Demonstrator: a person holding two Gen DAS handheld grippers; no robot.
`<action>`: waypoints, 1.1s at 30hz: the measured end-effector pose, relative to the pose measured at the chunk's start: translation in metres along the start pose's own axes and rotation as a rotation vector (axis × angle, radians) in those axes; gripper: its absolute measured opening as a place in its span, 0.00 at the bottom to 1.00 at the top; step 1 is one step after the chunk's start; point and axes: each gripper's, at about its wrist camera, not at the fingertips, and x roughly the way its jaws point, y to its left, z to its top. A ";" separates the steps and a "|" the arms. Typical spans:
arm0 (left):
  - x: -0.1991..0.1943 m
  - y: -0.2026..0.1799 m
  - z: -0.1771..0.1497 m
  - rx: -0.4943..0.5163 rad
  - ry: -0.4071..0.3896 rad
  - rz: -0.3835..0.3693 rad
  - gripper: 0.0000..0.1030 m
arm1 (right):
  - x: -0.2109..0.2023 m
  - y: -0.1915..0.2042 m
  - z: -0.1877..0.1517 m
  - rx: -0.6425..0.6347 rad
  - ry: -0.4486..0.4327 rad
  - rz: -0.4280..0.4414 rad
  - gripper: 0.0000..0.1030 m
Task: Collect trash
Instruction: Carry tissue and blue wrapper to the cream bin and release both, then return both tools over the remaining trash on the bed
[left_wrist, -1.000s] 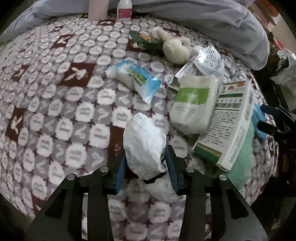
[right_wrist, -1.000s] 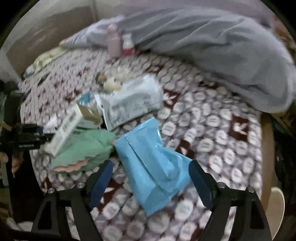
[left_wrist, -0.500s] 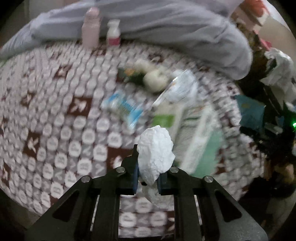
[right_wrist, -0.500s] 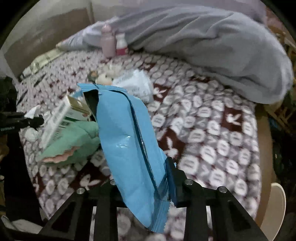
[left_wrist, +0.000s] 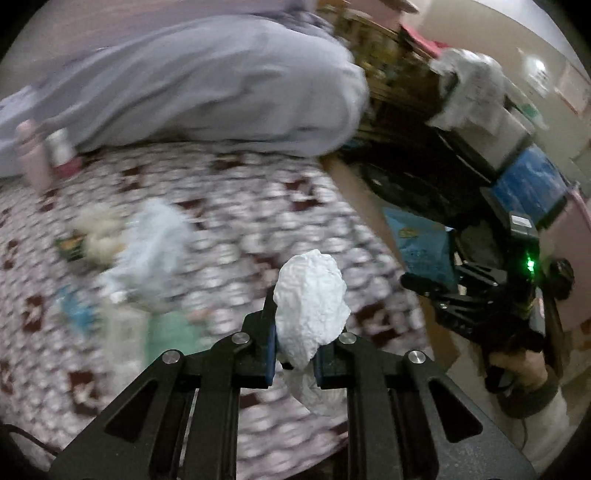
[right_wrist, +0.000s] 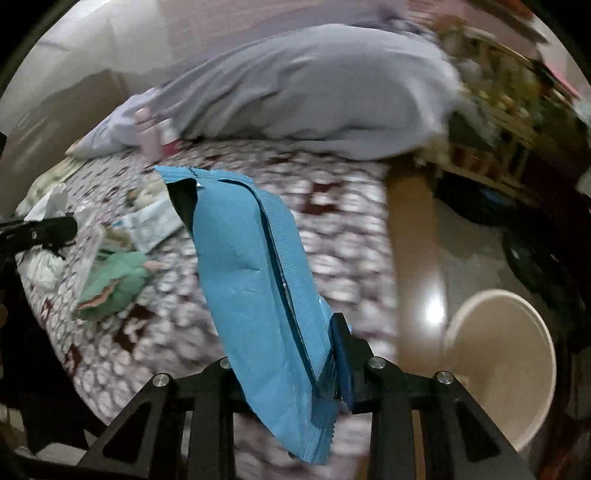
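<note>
My left gripper (left_wrist: 293, 354) is shut on a crumpled white tissue (left_wrist: 310, 314), held up above the patterned bedspread (left_wrist: 240, 206). My right gripper (right_wrist: 295, 354) is shut on an empty blue wrapper (right_wrist: 251, 266), which stands up out of the jaws and hides the left finger. In the left wrist view the right gripper (left_wrist: 480, 295) shows at the right with the blue wrapper (left_wrist: 424, 243), past the bed's edge. At the left edge of the right wrist view I see the left gripper (right_wrist: 37, 230) with the tissue (right_wrist: 48, 201).
Blurred litter lies on the bed: a green cloth (right_wrist: 118, 280), a pale packet (right_wrist: 151, 221) and a soft toy (left_wrist: 96, 232). A grey duvet (left_wrist: 203, 85) and two bottles (left_wrist: 44, 155) sit at the back. A beige round container (right_wrist: 506, 362) stands on the floor beside the wooden bed edge (right_wrist: 413, 258).
Both grippers closed on their items, the left on the tissue and the right on the blue wrapper. Both lifted them off the bedspread and swung right toward the bed's edge.
</note>
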 end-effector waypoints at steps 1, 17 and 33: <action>0.008 -0.011 0.004 0.012 0.006 -0.012 0.12 | -0.002 -0.011 -0.003 0.020 0.000 -0.012 0.29; 0.141 -0.169 0.048 0.112 0.145 -0.195 0.12 | -0.010 -0.174 -0.058 0.348 0.060 -0.184 0.29; 0.200 -0.209 0.064 0.063 0.147 -0.257 0.54 | -0.002 -0.235 -0.069 0.521 0.026 -0.266 0.62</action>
